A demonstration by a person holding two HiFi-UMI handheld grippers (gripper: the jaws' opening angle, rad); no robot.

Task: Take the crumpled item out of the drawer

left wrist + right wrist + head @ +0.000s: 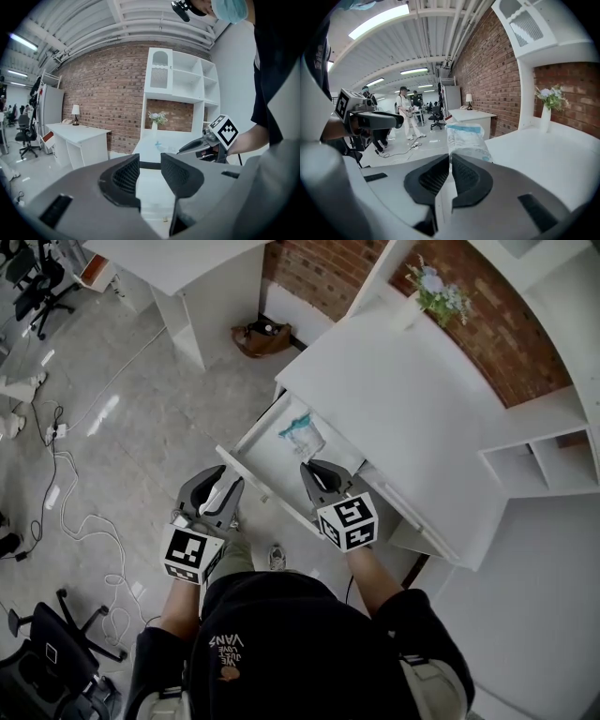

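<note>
White plastic, crumpled, blue at 1 end: the crumpled item (302, 435) was pinched by its near edge in the right gripper (310, 468). In the right gripper view the 2 jaws of the right gripper (451, 158) were closed almost together on the thin plastic, and the crumpled item (466, 138) stood up from their tips against the room beyond. From the head view it lay over the inside of the drawer (265, 457), which was pulled well out from the white desk (403, 399); could not tell whether it had cleared the rim.

Left gripper (225, 482) hung to the left of the drawer front, over the floor, apart from the right one. In its own view the left gripper (150, 165) had its jaws parted, with only desk and floor showing in the gap. Nothing held.

Marker cube (349, 521) on the right gripper faced up toward the head camera.

On the desk, at the far edge against the brick wall (469, 315): 1 white vase of flowers (433, 292). Brown bag (262, 337) on the floor beyond the desk. Loose cables (80, 512) on the floor to the left.
</note>
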